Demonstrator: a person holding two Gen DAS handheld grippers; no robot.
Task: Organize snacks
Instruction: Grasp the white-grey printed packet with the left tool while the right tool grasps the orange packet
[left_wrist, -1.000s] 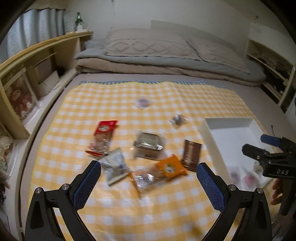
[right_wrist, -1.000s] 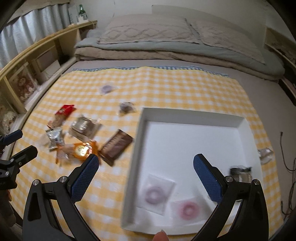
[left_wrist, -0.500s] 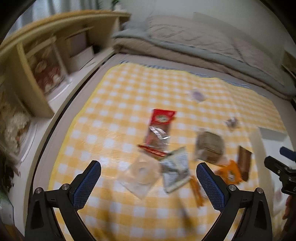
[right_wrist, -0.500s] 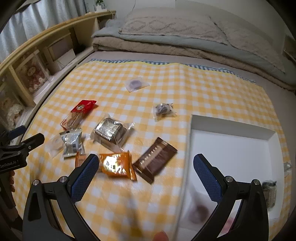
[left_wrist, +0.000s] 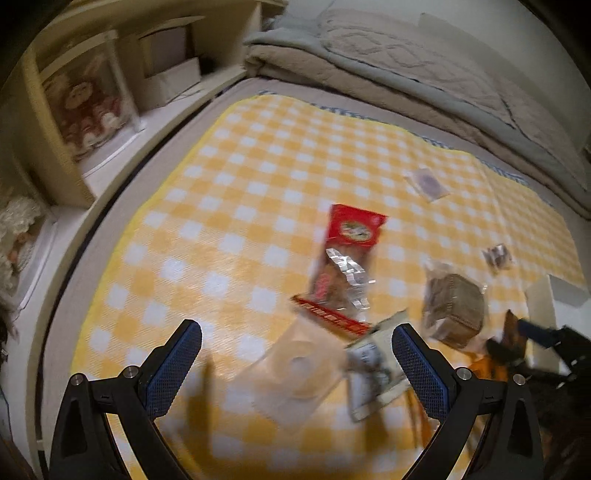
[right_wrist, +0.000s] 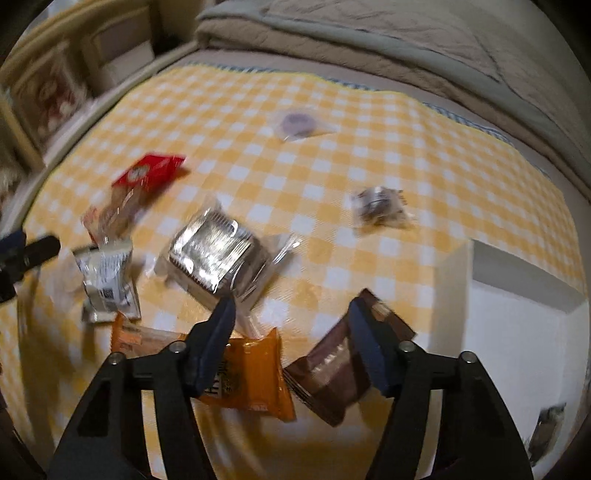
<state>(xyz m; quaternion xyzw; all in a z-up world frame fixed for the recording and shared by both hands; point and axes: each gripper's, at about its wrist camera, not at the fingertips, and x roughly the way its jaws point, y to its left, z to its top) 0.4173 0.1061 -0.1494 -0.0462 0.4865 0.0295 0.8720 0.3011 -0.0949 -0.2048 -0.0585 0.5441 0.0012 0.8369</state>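
The right gripper (right_wrist: 291, 314), jaws just narrowing but clear of anything, hangs above the glossy brown rectangular snack packet (right_wrist: 332, 373), whose long axis runs near-left to far-right under its right finger.

- Spread on the bed: a cloth (right_wrist: 332, 155), with folded bedding (right_wrist: 369, 40) behind it and shelves (left_wrist: 92, 96) along its left.
- Lay on the cloth, clustered near the middle: a tall pack (right_wrist: 140, 184) at far left, a foil pack (right_wrist: 218, 254) to its right, a small pouch (right_wrist: 105, 280) in front of the tall pack.
- Lay nearest, side by side: a flat pack (right_wrist: 247, 373) left, a bar (right_wrist: 340, 365) right, close to touching.
- Sat right of the bar, on the cloth: a tray (right_wrist: 517, 332).
- Lay apart, farther back: a ring packet (right_wrist: 295, 123); nearer, to its right, a candy (right_wrist: 376, 206).
- Lay left of the pouch: a clear ring packet (left_wrist: 295, 373).
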